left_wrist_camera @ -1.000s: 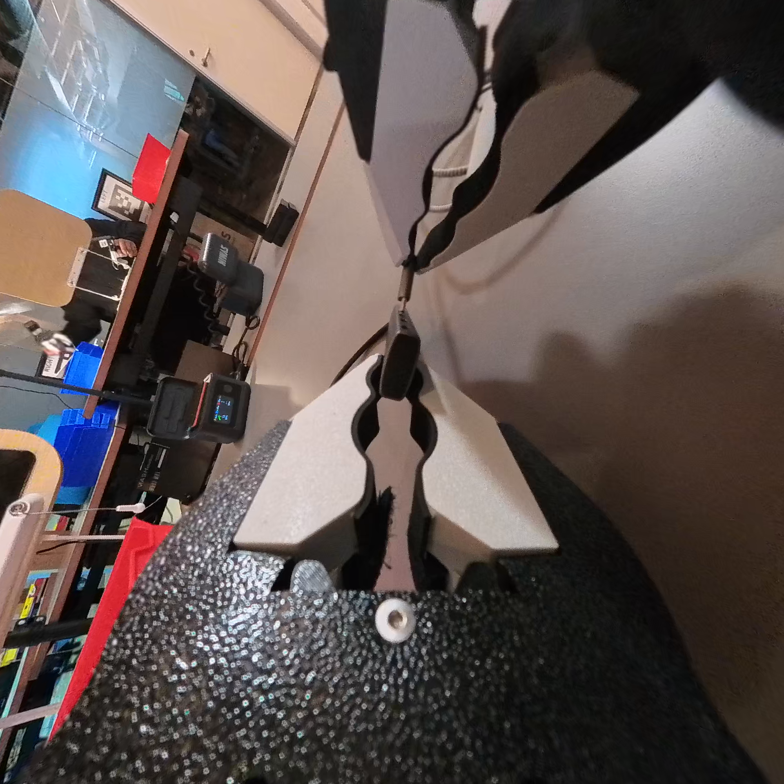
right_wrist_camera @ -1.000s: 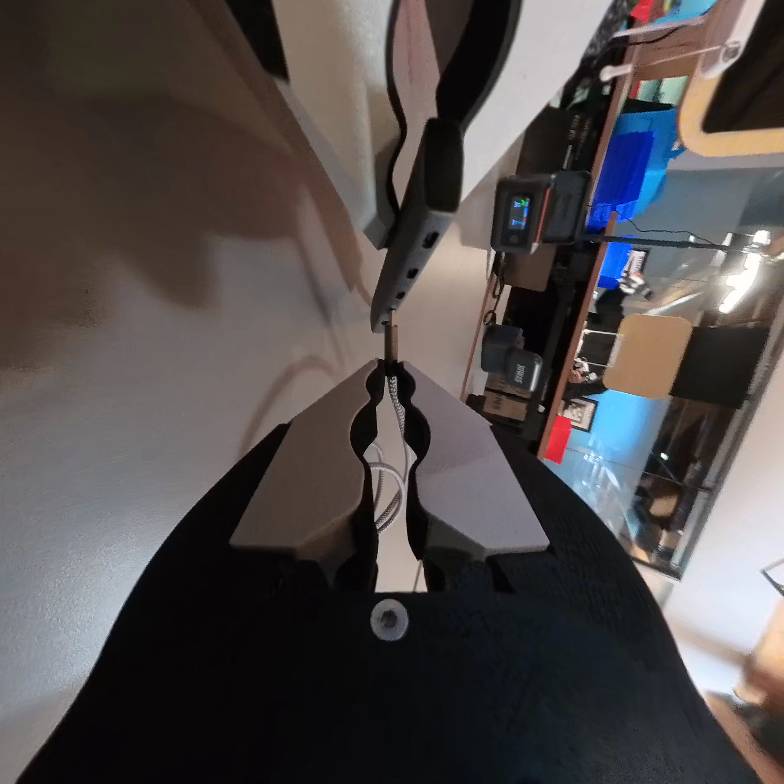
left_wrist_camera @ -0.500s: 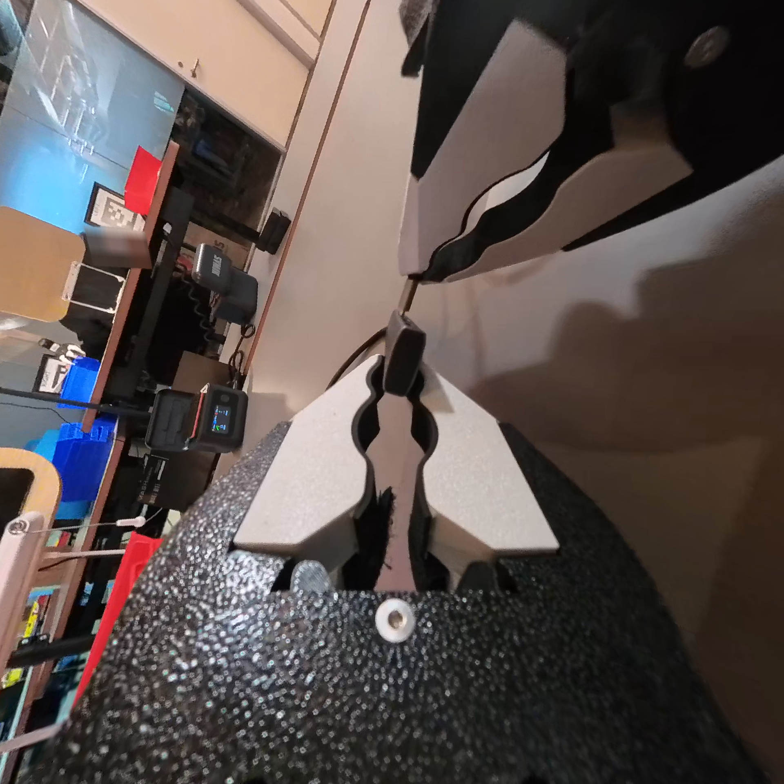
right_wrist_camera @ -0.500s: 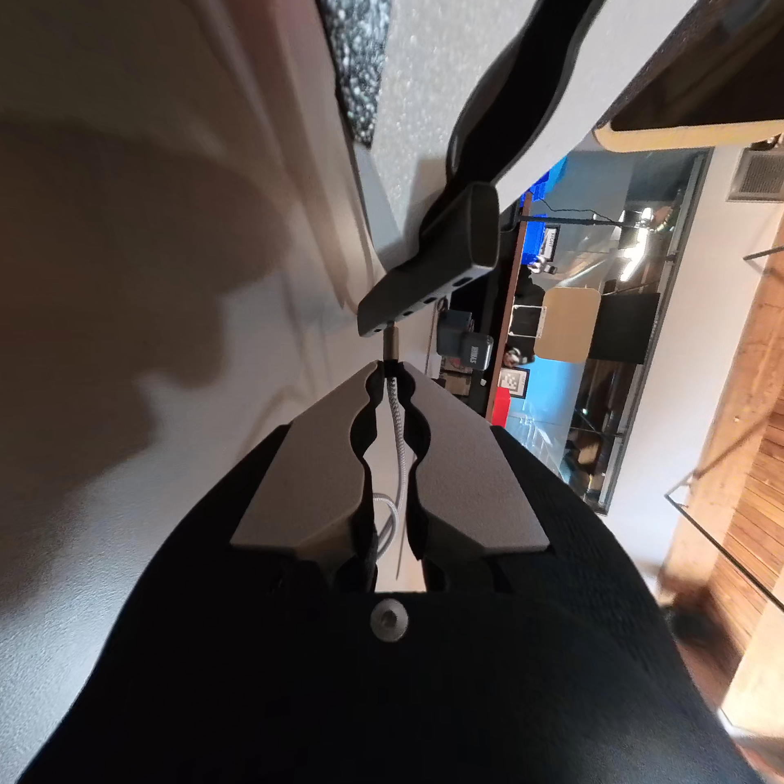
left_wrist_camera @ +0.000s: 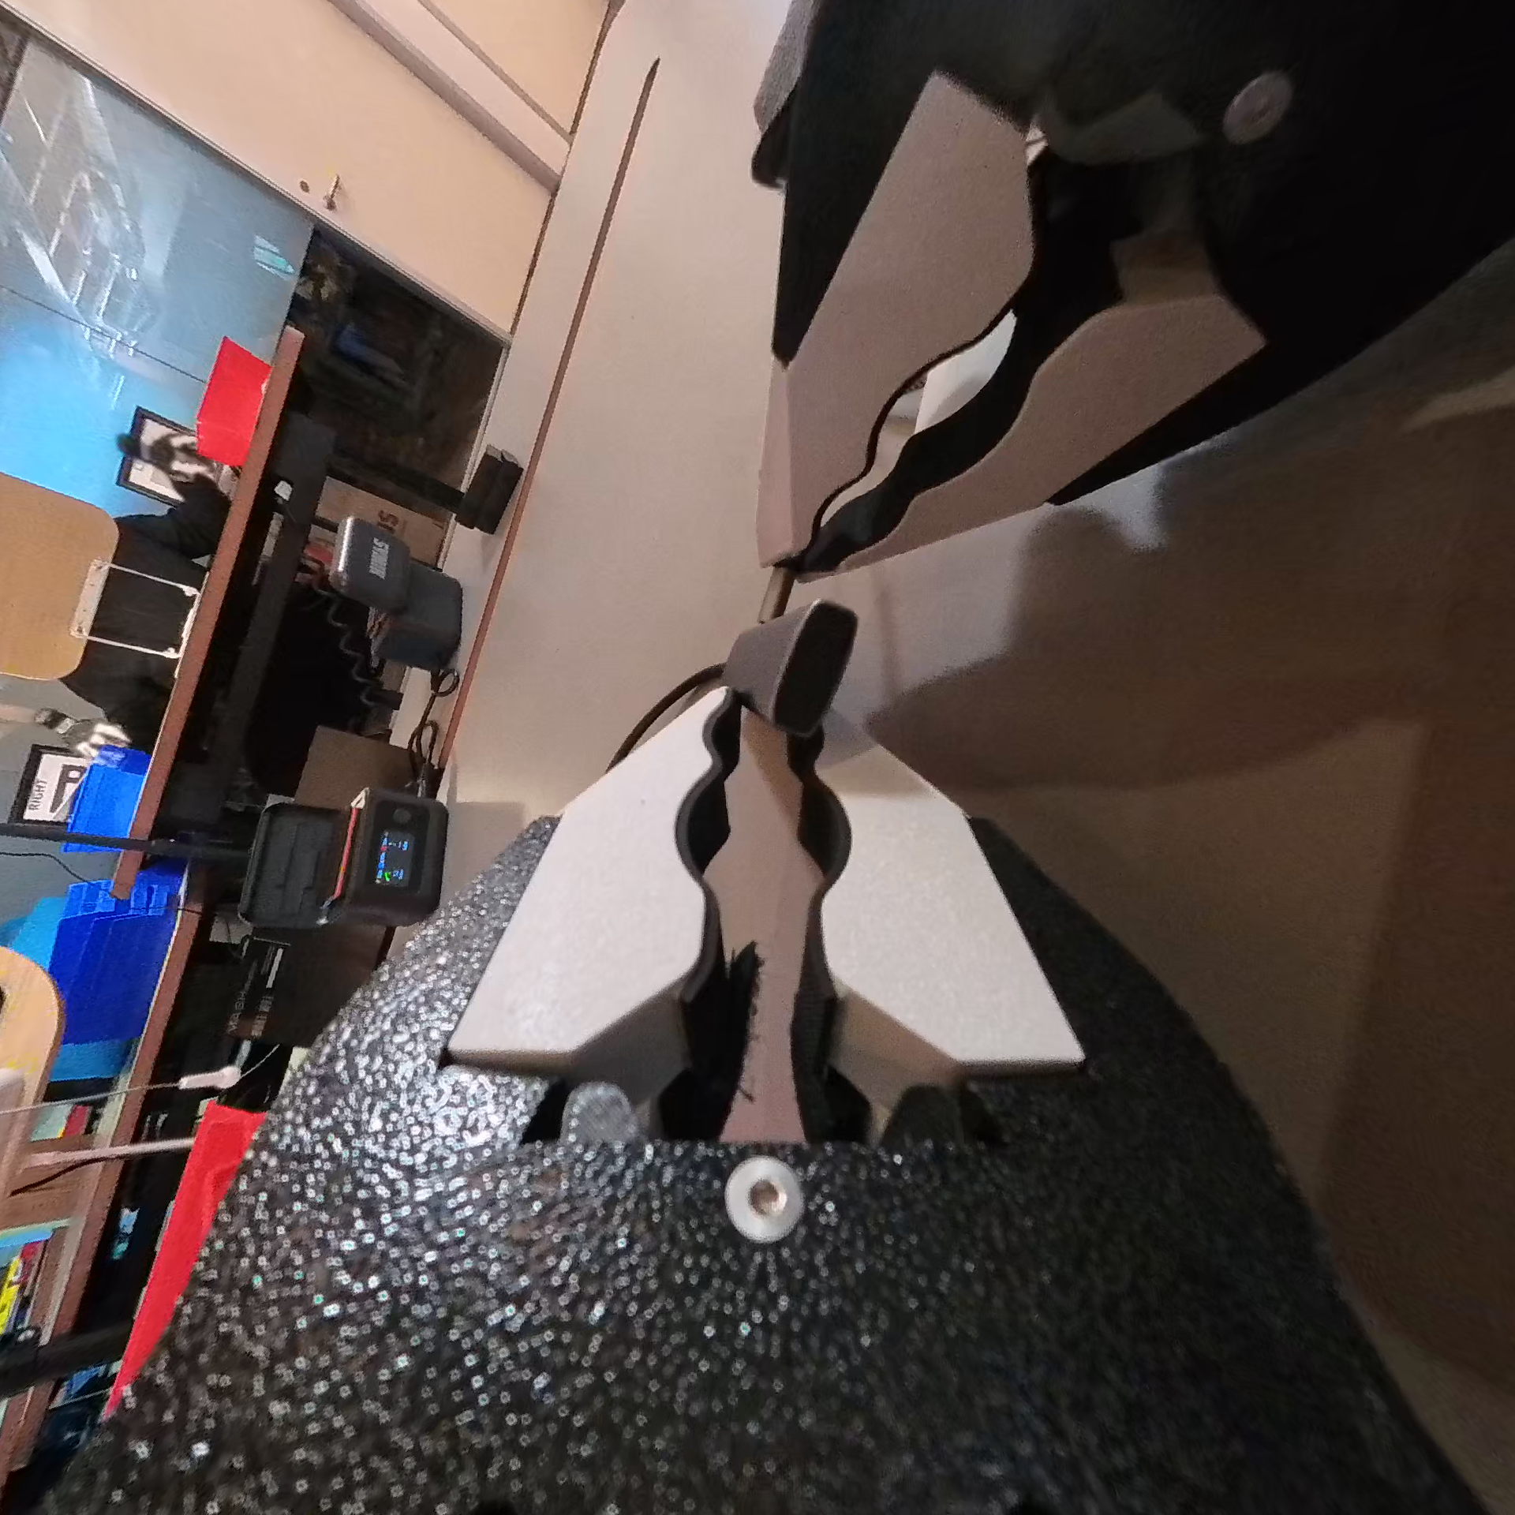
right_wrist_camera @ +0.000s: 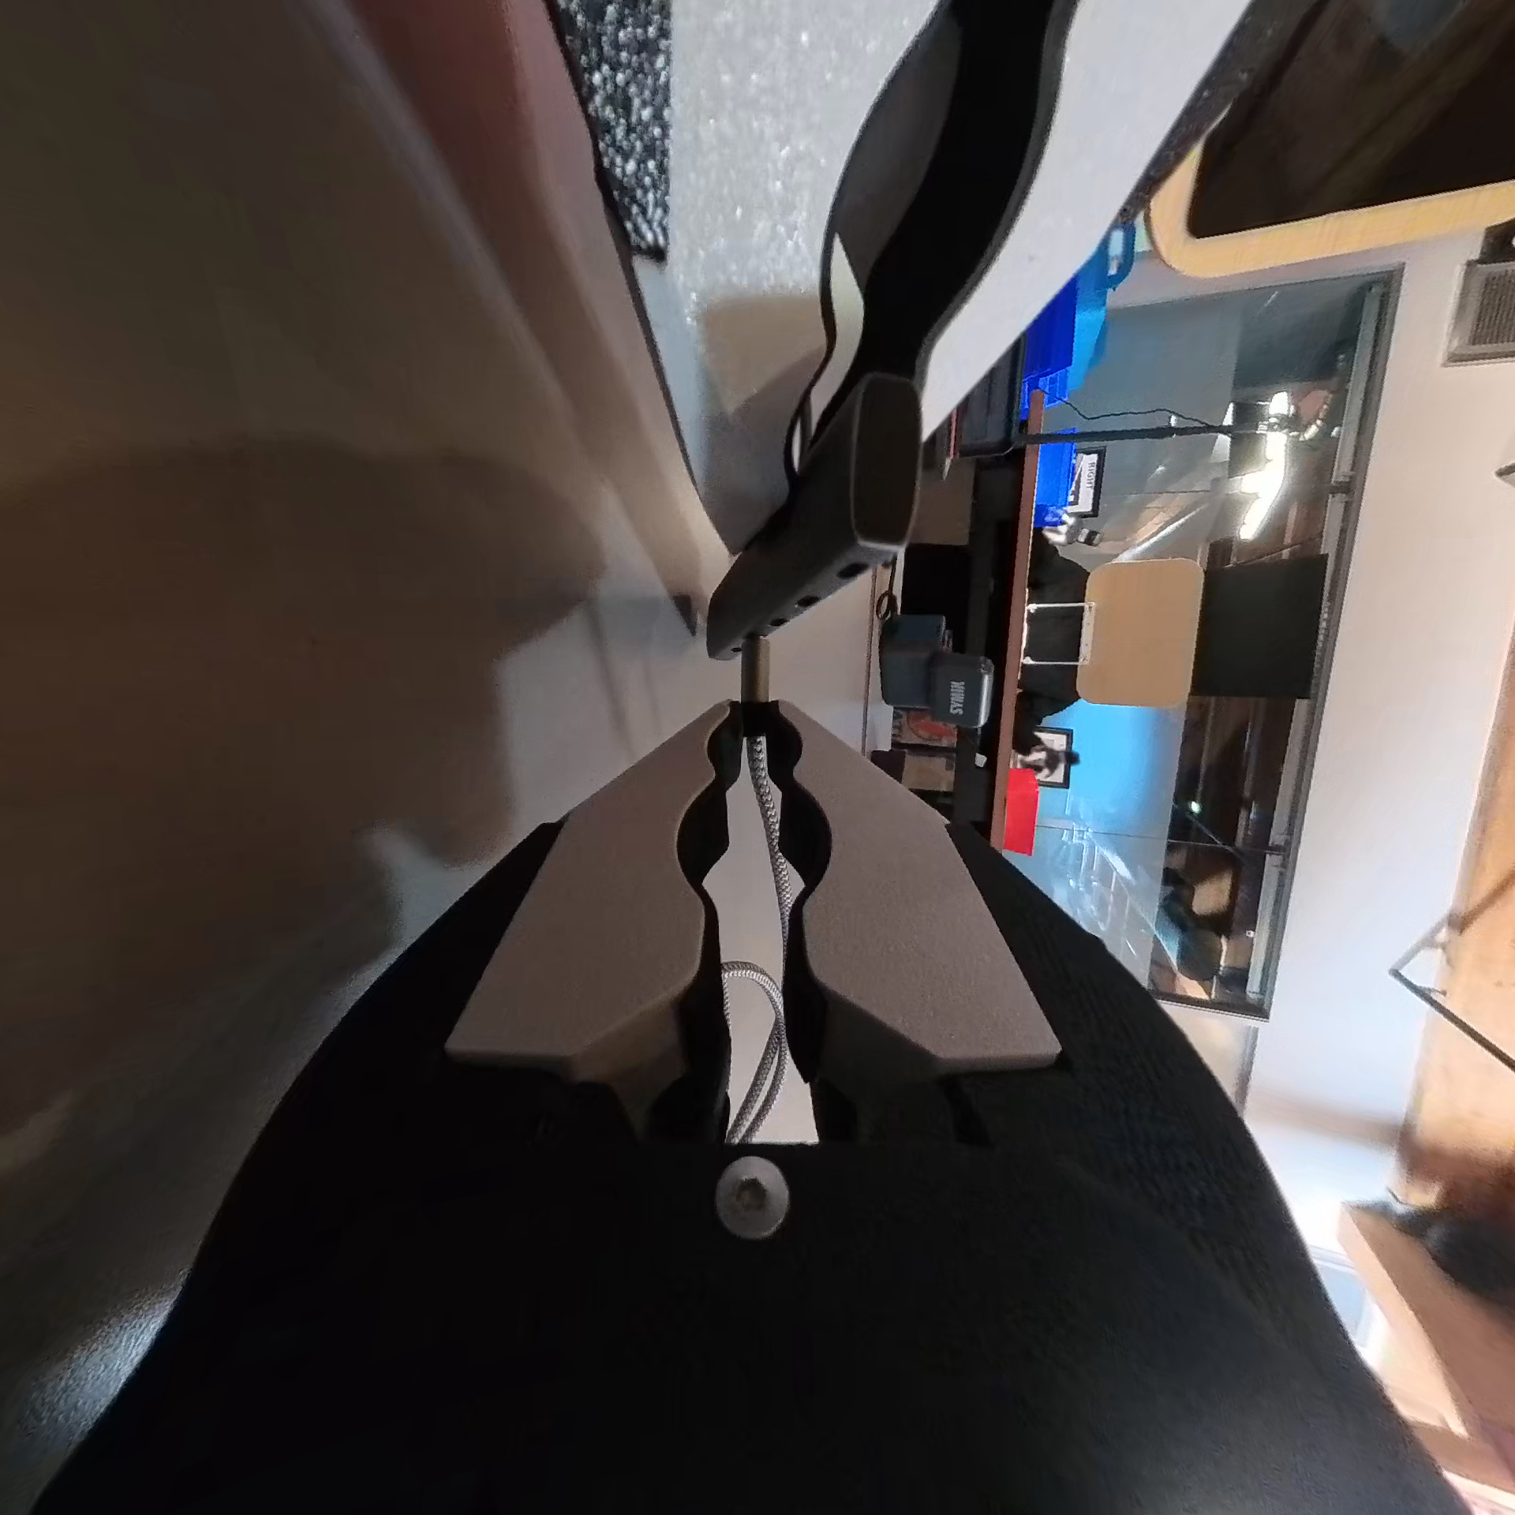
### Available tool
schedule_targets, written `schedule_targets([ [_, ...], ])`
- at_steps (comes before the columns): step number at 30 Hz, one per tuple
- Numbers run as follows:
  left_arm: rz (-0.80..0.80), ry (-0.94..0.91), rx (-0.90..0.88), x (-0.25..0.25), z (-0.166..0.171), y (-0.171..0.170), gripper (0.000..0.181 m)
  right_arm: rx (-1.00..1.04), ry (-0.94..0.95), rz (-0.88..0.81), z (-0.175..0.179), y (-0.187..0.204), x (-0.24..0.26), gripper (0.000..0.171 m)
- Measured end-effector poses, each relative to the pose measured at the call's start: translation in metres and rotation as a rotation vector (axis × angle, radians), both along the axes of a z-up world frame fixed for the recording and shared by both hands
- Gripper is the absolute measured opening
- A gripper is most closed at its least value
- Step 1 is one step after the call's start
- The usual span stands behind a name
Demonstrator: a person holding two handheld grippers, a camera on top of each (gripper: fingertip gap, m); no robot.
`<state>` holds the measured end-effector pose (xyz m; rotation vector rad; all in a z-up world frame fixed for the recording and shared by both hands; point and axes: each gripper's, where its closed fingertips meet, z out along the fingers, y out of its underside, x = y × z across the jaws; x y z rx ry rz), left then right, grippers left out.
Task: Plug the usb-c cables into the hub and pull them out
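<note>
My left gripper (left_wrist_camera: 771, 721) is shut on the end of a dark grey hub (left_wrist_camera: 791, 672). In the right wrist view the hub (right_wrist_camera: 820, 533) shows a row of ports along its side. My right gripper (right_wrist_camera: 754, 713) is shut on a USB-C cable plug (right_wrist_camera: 756, 668), whose metal tip meets the hub's lowest port. The braided grey cable (right_wrist_camera: 771, 820) runs back between the right fingers. In the left wrist view the right gripper (left_wrist_camera: 791, 561) comes in from the upper right, tip to tip with the left. The left gripper (right_wrist_camera: 861, 385) reaches down from the top of the right wrist view.
The white tabletop (left_wrist_camera: 1148, 738) lies under both grippers, with their shadows on it. A small black camera with a lit screen (left_wrist_camera: 344, 861) stands at the table's edge. Beyond it are a dark desk (left_wrist_camera: 246, 492), blue bins (left_wrist_camera: 98, 943) and a seated person (left_wrist_camera: 164, 533).
Both grippers have swung together, so the views have turned. The hub now shows more of its end face and port side. The plug stays at the hub's port and both grips hold.
</note>
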<state>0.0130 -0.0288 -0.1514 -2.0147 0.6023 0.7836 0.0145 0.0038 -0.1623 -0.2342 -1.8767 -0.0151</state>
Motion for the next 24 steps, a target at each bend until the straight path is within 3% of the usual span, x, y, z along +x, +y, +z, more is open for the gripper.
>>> schedule_targets([
  [5, 0.077, -0.035, 0.015, -0.010, -0.002, 0.005, 0.011, -0.007, -0.007, -0.046, -0.001, 0.007, -0.010, 0.004],
  [7, 0.122, -0.166, 0.017, -0.011, -0.006, 0.004, 0.013, -0.040, -0.016, -0.045, -0.002, 0.007, -0.012, 0.005],
  [9, 0.162, -0.364, -0.023, -0.008, -0.015, -0.002, 0.011, -0.083, -0.065, -0.043, -0.008, 0.005, -0.008, 0.016],
  [12, 0.221, -0.503, 0.000, -0.010, -0.011, -0.016, 0.018, -0.168, -0.160, -0.078, -0.014, 0.008, 0.004, 0.031],
  [18, 0.173, -0.635, 0.032, 0.026, 0.027, -0.045, 0.038, -0.786, -0.415, -0.093, 0.002, -0.013, 0.046, 0.059],
  [20, 0.117, -0.690, 0.064, 0.044, 0.050, -0.059, 0.040, -0.946, -0.357, -0.016, 0.024, -0.021, 0.047, 0.062],
  [24, 0.163, -0.819, 0.243, 0.030, 0.107, -0.109, 0.038, -1.078, 0.055, 0.161, 0.078, -0.019, 0.036, 0.058],
])
